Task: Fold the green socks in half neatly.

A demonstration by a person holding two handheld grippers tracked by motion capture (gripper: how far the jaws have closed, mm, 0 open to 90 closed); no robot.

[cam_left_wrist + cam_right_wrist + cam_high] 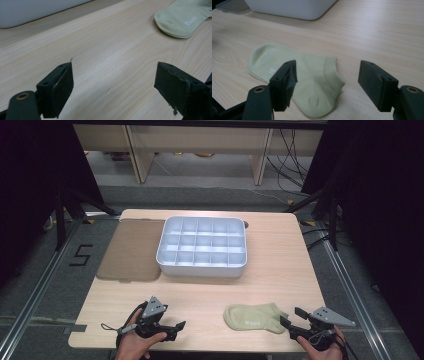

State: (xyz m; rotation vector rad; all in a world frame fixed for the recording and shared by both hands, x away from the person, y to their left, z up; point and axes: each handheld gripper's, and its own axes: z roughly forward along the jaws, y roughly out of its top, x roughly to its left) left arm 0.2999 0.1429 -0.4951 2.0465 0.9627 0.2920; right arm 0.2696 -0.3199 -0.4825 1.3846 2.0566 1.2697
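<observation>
Closest to the camera are the two hands at the near edge of the table [280, 270], each holding a gripper. The left gripper [176, 329] sits near the front left corner, jaws spread wide with nothing between them, just bare wood showing in the gap in its own view [113, 87]. So that one's released, not holding anything.

The right gripper [292, 317] is over at the front right, and its jaws are apart too. It points at a pale green sock [255, 318] lying flat on the table. In the right gripper view [327, 85] the sock [309, 80] lies partly in the gap, its cuff end just past the left jaw, but the pads aren't pressing on it. Sock is untouched as far as I can see, and there's a bit of small white print on it.

From the left gripper view the sock [182, 21] is off to the upper right, well apart from that claw.

Farther back, mid-table, there's a white tray [200, 267] split into lots of small compartments, and a flat brown lid [131, 249] lying just beside it on the left, touching or nearly.
</observation>
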